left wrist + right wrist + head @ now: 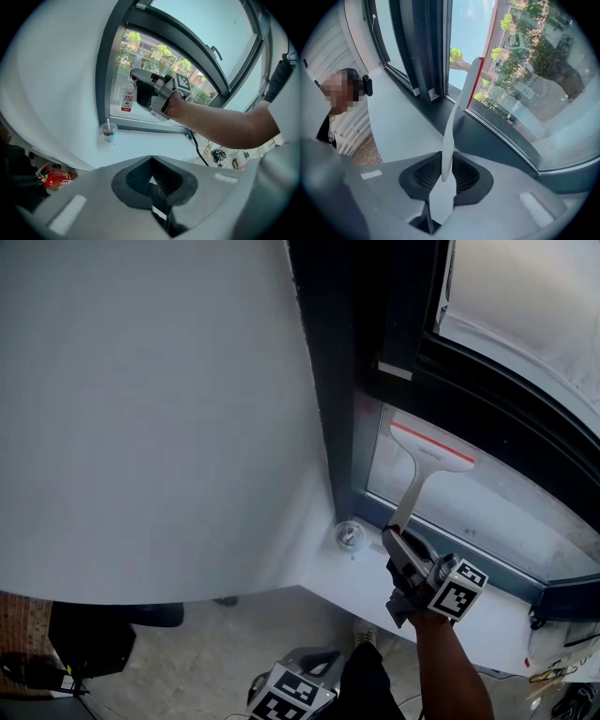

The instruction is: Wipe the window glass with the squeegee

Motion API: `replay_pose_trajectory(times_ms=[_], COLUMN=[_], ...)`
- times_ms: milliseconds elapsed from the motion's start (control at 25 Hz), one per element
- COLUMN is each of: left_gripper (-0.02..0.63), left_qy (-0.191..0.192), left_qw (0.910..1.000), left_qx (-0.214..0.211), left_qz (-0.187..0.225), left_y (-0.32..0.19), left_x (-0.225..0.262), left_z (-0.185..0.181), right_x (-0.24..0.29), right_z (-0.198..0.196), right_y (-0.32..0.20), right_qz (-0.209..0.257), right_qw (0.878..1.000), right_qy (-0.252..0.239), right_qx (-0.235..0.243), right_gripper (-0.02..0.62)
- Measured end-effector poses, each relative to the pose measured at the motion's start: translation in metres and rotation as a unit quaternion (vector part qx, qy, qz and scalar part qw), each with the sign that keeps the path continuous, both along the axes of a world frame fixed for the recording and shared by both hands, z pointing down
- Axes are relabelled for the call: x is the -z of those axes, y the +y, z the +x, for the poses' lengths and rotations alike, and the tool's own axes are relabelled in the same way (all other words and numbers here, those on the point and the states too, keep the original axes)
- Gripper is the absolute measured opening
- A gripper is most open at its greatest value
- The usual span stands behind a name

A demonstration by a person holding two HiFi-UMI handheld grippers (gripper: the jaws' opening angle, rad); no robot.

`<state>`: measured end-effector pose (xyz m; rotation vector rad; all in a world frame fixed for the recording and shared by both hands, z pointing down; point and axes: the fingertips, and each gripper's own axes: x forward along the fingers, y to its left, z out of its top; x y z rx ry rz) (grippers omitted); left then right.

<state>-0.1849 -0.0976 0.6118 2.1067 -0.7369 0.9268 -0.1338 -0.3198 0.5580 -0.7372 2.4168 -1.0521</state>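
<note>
The white window sill [370,589] runs along the foot of the dark window frame [342,427]. A clear plastic cup [349,536] with a straw (a dark drink inside, as the left gripper view shows) stands upright on the sill, in the corner beside the curved white wall [150,409]. A black cable [196,143] runs down over the sill's right end
</note>
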Motion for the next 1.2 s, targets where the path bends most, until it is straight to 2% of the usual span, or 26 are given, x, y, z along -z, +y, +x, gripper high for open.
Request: replay_pose_trajectory(times_ms=[560,1200], left_gripper=[0.0,0.0], left_qy=[-0.011,-0.022], left_qw=[0.9995,0.9979], left_qx=[-0.018,-0.006], left_qz=[-0.025,-0.06], left_y=[0.003,0.006], left_x=[-0.028,-0.061], left_z=[0.014,0.013], right_x=[-0.07,-0.164], right_z=[0.013,0.004], right_y=[0.01,0.016], right_qz=[-0.064,-0.136], right_qw=[0.998,0.99], right_qy=[-0.012,-0.022], right_qx=[-0.002,0.017], right_gripper=[0.087,0.087])
